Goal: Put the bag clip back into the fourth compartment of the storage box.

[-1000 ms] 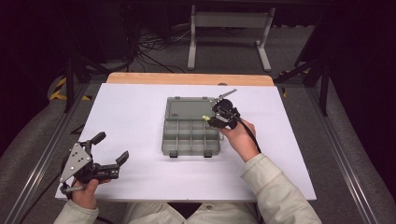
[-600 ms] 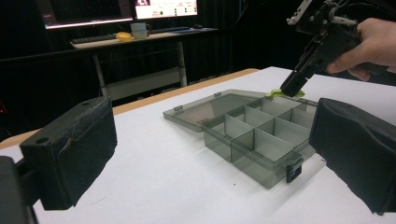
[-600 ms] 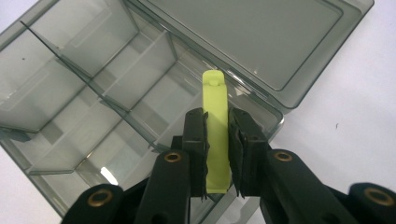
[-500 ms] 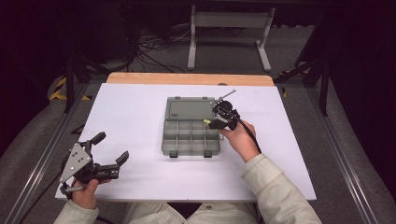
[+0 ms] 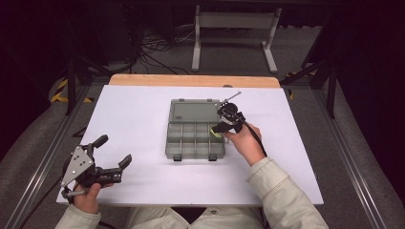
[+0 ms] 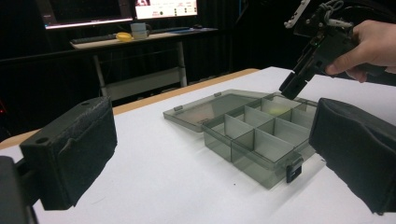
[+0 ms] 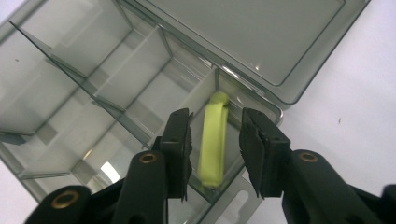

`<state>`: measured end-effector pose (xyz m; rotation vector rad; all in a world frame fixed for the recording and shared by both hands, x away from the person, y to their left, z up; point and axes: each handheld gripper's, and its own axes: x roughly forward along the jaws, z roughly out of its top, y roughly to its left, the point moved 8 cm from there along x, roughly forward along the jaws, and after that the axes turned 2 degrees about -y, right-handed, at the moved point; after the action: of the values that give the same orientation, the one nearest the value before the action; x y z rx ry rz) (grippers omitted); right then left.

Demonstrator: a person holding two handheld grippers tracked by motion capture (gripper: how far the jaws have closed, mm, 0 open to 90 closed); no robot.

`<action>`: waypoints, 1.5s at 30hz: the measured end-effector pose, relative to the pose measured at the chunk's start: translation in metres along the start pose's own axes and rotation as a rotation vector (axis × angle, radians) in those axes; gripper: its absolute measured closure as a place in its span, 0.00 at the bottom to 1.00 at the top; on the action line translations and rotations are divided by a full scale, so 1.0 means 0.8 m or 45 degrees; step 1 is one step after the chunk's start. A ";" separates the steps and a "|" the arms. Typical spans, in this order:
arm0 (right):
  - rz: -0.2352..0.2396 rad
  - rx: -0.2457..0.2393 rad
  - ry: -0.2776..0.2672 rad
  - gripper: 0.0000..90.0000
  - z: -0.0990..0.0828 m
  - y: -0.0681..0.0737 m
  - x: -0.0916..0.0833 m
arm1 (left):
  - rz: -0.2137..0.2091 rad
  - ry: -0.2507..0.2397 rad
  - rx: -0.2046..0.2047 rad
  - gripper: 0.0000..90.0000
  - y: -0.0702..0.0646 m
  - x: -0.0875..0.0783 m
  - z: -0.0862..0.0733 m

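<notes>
box: grey translucent plastic compartment box (image 5: 196,140) mid-table on white table (image 5: 143,119), hinged lid (image 5: 193,111) flat behind it | strip: yellow-green flat strip (image 7: 213,140) in rear right compartment | right gripper (image 5: 220,128): over that compartment | left gripper (image 5: 112,157): near-left edge, well apart

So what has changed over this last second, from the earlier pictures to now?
The right gripper has just been opening its fingers; the yellow-green strip lies between them in a corner compartment of the grey organiser box, no longer pinched, so it looks let go. Neither hand shifted. The left gripper rests open at the table's near left edge, and the box with its lid laid back is as it was.
</notes>
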<state>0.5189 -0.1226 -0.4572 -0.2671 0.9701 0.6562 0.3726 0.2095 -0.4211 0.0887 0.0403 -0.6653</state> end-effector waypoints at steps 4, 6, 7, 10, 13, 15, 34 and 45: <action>0.008 -0.017 -0.040 0.60 0.004 0.001 -0.005 | -0.001 0.000 -0.001 0.02 0.000 0.000 0.000; 0.004 -0.031 -0.063 0.51 0.006 0.001 -0.008 | -0.001 0.000 -0.001 0.02 0.000 0.000 0.000; 0.003 -0.039 -0.074 0.47 0.007 0.001 -0.010 | 0.000 0.002 0.000 0.02 0.000 0.000 0.000; 0.005 -0.065 -0.111 0.39 0.011 0.003 -0.018 | 0.000 0.002 -0.001 0.02 0.000 0.001 0.000; -0.002 -0.121 -0.158 0.33 0.014 0.006 -0.028 | -0.001 0.001 -0.002 0.02 0.000 0.001 0.000; -0.003 -0.138 -0.185 0.30 0.015 0.008 -0.036 | -0.001 0.002 -0.002 0.02 0.000 0.001 0.000; 0.032 -0.273 -0.632 0.02 -0.016 0.029 -0.140 | 0.001 0.005 -0.003 0.02 -0.001 0.001 0.000; 0.026 -0.294 -0.805 0.01 -0.061 0.028 -0.168 | 0.002 0.000 0.000 0.02 -0.002 0.001 0.000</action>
<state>0.4192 -0.1824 -0.3705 -0.2313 0.2920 0.8068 0.3725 0.2080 -0.4212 0.0889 0.0401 -0.6634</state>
